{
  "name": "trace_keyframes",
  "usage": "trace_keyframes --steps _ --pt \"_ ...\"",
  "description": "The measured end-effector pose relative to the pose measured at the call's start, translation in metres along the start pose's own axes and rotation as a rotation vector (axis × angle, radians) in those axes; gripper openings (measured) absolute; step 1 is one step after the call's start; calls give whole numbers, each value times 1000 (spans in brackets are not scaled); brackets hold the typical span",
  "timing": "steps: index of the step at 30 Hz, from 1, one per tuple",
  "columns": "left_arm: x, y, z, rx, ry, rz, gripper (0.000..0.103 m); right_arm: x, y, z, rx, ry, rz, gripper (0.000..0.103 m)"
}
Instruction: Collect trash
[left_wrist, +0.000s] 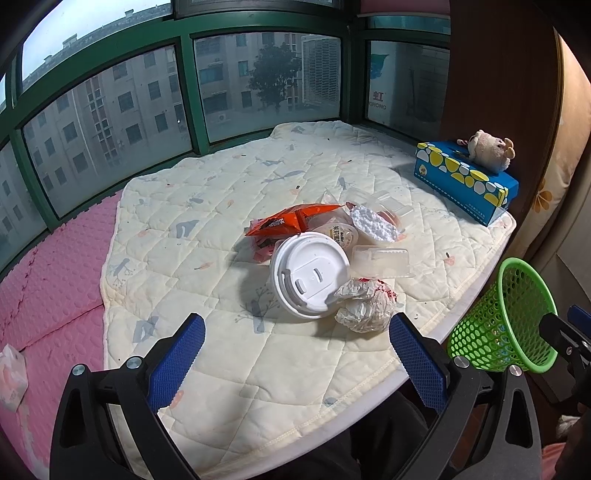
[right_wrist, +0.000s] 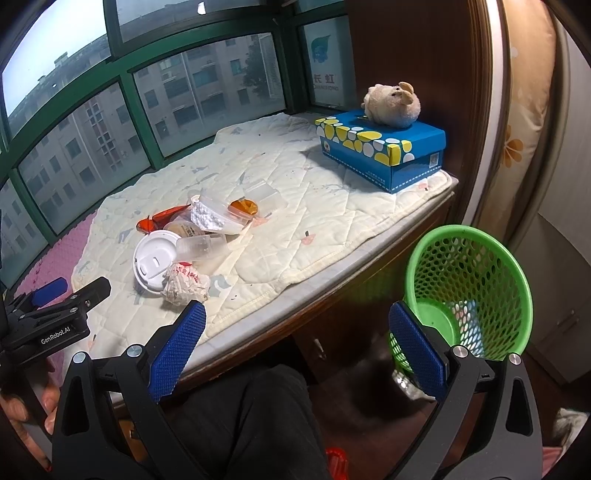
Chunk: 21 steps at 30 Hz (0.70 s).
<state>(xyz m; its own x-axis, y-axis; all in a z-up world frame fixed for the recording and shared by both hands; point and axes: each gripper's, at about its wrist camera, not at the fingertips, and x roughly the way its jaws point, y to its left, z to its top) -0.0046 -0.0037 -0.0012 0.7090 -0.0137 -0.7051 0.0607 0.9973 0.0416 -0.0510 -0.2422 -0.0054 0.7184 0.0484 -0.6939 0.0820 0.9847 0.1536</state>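
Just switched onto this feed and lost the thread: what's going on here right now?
A person is clearing trash off a quilted mat by a window, one gripper in each hand. The left gripper is open and empty, facing a pile: a white cup lid, crumpled paper, an orange snack wrapper and clear plastic boxes. The right gripper is open too, beside a green basket standing below the ledge. Nothing is picked up yet.
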Motion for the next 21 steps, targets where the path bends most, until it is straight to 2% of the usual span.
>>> trace_keyframes --steps 21 --pt "10 0 -2 -4 13 -5 97 2 -1 -1 2 7 4 98"
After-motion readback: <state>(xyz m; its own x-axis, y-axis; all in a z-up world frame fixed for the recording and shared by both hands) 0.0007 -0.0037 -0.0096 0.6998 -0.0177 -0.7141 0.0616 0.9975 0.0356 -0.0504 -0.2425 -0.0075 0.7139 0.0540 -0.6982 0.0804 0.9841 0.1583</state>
